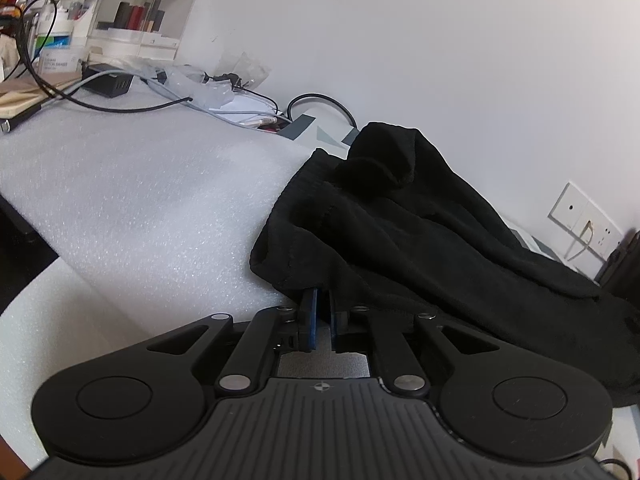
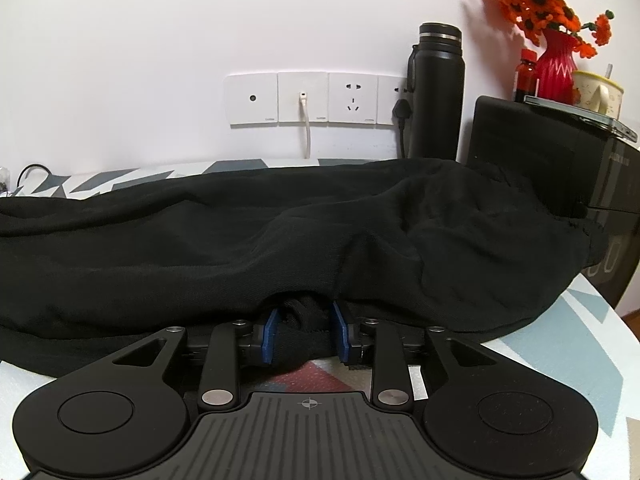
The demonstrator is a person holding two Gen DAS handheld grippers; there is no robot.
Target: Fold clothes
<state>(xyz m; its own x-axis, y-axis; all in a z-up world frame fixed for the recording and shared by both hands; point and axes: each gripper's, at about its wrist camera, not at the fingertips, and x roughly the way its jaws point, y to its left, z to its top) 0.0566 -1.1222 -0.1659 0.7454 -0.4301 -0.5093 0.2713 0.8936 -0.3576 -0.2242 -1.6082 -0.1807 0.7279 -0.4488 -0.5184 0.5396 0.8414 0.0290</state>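
Note:
A black garment (image 1: pixel 400 232) lies bunched on white foam padding (image 1: pixel 140 200); its ribbed hem faces my left gripper. My left gripper (image 1: pixel 320 300) has its blue-padded fingers (image 1: pixel 310 316) nearly together, shut on the garment's near edge, with the tips hidden under the cloth. In the right wrist view the same garment (image 2: pixel 240 232) spreads wide across the table. My right gripper (image 2: pixel 305 312) holds a thick roll of black cloth between its blue fingers (image 2: pixel 272 332), whose tips are covered by the fabric.
Cables (image 1: pixel 120 104), a clear plastic organiser (image 1: pixel 140 12) and boxes crowd the far left. Wall sockets (image 2: pixel 304 98), a black flask (image 2: pixel 438 92), a black appliance (image 2: pixel 560 160) with a red vase of orange flowers (image 2: pixel 556 60) and a mug (image 2: pixel 598 90) stand behind. A patterned tablecloth (image 2: pixel 560 352) shows at right.

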